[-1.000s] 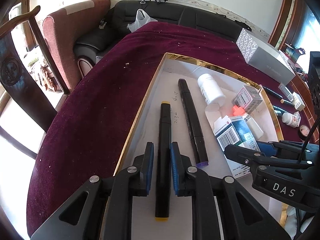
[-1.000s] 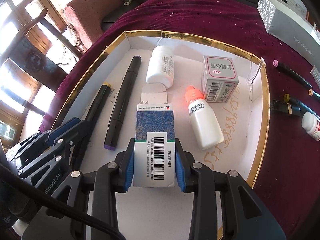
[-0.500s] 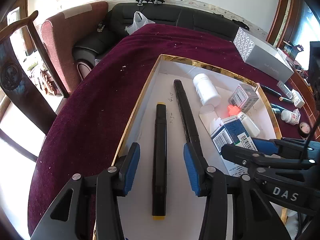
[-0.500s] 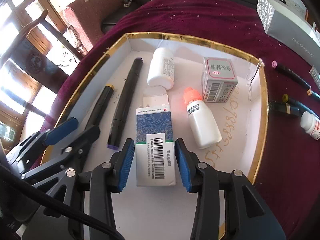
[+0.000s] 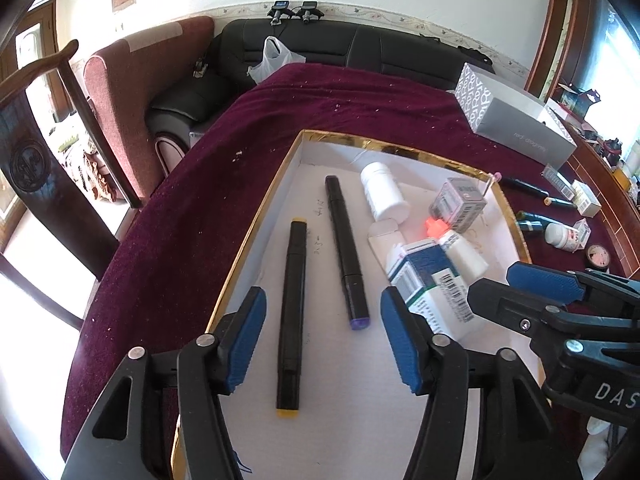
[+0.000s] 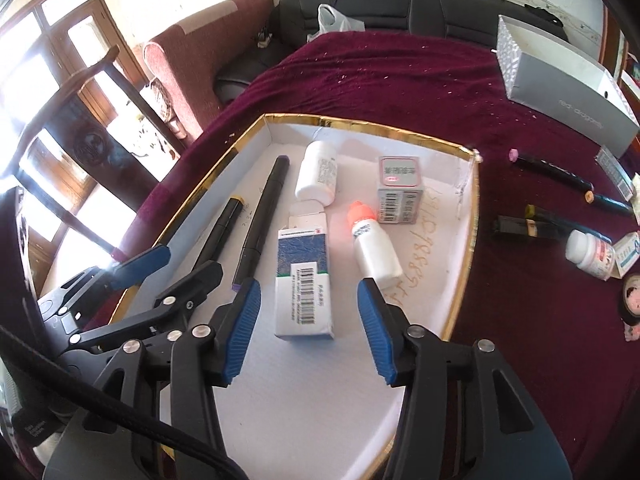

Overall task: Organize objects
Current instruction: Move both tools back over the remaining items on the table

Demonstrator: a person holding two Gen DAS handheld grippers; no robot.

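Where both grippers' fingers gape empty: black yellow-capped marker [image 5: 292,316], blue-and-white barcoded medicine box [image 6: 305,280], flat in tray [image 6: 468,240].

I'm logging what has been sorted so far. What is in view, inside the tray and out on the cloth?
tray: 1, white with gold rim, on cloth
black markers: 2, yellow-tipped and purple-tipped, tray's left side
blue-white box: 1, tray middle
white bottle: 1, tray far end
dropper bottle: 1, white with orange cap, beside box
grey box: 1, tray right
loose markers: several, dark, cloth right of tray
pill bottle: 1, white, cloth right
long grey box: 1, far cloth
left gripper: open, over yellow-tipped marker
right gripper: open, around blue-white box
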